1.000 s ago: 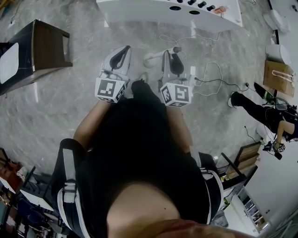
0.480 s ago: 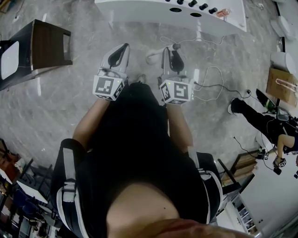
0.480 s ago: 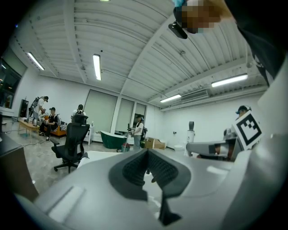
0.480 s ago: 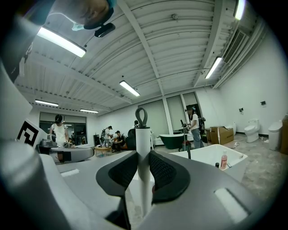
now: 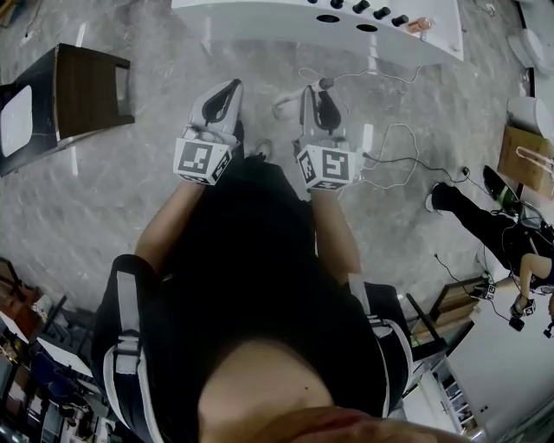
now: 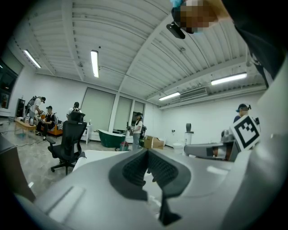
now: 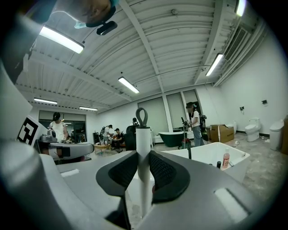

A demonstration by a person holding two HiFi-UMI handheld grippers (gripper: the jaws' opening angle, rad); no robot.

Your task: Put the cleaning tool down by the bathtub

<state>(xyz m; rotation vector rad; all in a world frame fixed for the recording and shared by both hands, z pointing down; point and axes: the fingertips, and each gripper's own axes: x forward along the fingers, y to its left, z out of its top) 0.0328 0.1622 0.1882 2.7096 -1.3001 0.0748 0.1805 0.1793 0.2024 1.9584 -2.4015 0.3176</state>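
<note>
The right gripper (image 7: 143, 167) clamps the tool (image 7: 142, 139) upright by its white handle. The left gripper (image 6: 147, 167), jaws together, holds nothing. The bathtub (image 7: 211, 155) stands near.

The right claw (image 7: 143, 173) grips the upright white tool handle (image 7: 143, 143), bathtub (image 7: 234, 164) beyond.

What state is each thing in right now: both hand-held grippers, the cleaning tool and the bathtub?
Left hand-held gripper: shut, nothing between its jaws.
Right hand-held gripper: shut on the cleaning tool's handle.
Cleaning tool: upright, gripped, not yet put down.
Bathtub: standing just ahead on the floor.
Bottles: upright on the bathtub's rim.
</note>
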